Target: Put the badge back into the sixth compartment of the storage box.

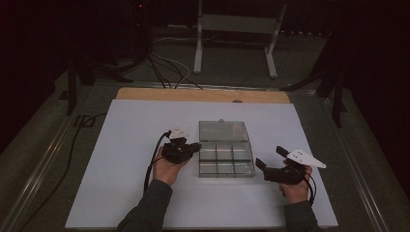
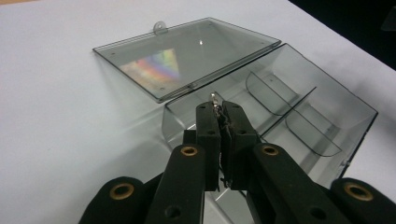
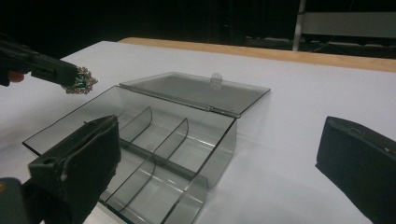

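A clear smoky plastic box (image 1: 226, 160) with several compartments sits mid-table, its lid (image 1: 224, 130) folded back flat behind it. My left gripper (image 1: 196, 146) hovers at the box's left edge, shut on a small sparkly jewelled piece. In the left gripper view the jaws (image 2: 218, 109) pinch that piece (image 2: 215, 99) above the near corner of the box (image 2: 327, 121), with the lid (image 2: 187, 56) beyond. The right gripper view shows the piece (image 3: 80, 80) glinting silver and green over the box (image 3: 154, 154). My right gripper (image 1: 270, 157) stands open to the right of the box, nothing between its jaws (image 3: 218, 126).
The box rests on a white board (image 1: 130, 169) laid over a wooden table (image 1: 145, 94). Cables (image 1: 164, 67) and a metal stand (image 1: 237, 29) lie on the floor behind. All compartments that I see hold nothing.
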The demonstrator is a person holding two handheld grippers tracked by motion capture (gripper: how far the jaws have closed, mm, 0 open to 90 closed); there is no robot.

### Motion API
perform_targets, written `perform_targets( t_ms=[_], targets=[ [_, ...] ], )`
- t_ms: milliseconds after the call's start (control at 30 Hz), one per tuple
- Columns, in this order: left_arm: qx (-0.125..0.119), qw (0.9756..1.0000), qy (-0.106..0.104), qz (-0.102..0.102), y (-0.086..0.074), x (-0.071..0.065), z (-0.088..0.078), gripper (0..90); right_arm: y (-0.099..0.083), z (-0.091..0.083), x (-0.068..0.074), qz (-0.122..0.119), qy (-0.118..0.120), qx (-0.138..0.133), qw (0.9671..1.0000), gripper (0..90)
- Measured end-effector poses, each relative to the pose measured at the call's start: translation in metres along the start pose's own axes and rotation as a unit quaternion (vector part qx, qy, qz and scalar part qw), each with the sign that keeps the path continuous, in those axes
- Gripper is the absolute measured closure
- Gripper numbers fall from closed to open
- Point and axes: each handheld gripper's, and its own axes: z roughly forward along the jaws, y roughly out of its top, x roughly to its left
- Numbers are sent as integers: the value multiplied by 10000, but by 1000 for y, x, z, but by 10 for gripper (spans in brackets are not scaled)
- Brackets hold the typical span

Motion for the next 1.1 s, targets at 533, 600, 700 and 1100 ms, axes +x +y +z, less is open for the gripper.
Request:
perform_targets(
  t_ms=[533,600,700,1100],
  targets=[
    [-9,9998,-144,158,8,-15,5,891,1,-3,0,-11,-9,-65,10000,0],
    [3,9997,-158,169,9,-17,7,891,1,-3,0,-7,-16,-69,10000,0],
    [16,9997,-195,169,11,-19,8,891,1,-4,-1,3,-24,-72,10000,0],
    [32,9992,-314,240,16,-29,14,891,2,-7,-3,35,-14,-88,10000,0]
  ],
)
